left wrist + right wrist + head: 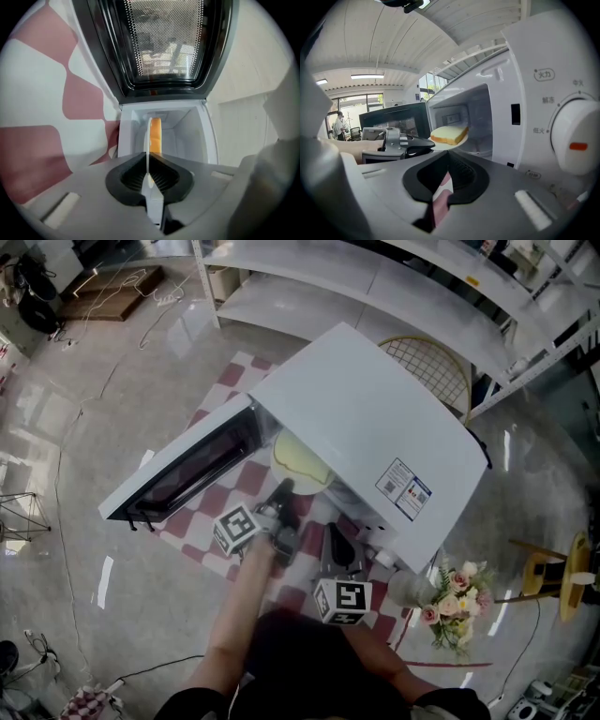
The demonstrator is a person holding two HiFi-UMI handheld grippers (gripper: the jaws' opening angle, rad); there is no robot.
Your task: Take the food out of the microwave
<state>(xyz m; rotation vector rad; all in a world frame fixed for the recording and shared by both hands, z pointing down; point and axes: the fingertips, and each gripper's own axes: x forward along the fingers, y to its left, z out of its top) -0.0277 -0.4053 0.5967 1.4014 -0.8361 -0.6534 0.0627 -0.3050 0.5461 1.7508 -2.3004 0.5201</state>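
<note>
A white microwave (375,427) stands on a checked cloth with its door (187,470) swung open to the left. At its mouth a white plate (298,463) carries a slice of yellow bread (449,133). My left gripper (284,491) is shut on the plate's near rim. In the left gripper view the plate (148,154) shows edge-on between the jaws, with the bread (155,136) beside it and the cavity (187,126) behind. My right gripper (336,538) hovers by the control panel, shut and holding nothing. From the right gripper view the left gripper (427,141) holds the plate (445,145) level.
The control knob (576,140) is close on the right of my right gripper (449,157). A vase of flowers (455,592) stands near the microwave's right corner. The red and white cloth (234,376) lies under the microwave. A wire basket (427,367) and white shelving stand behind.
</note>
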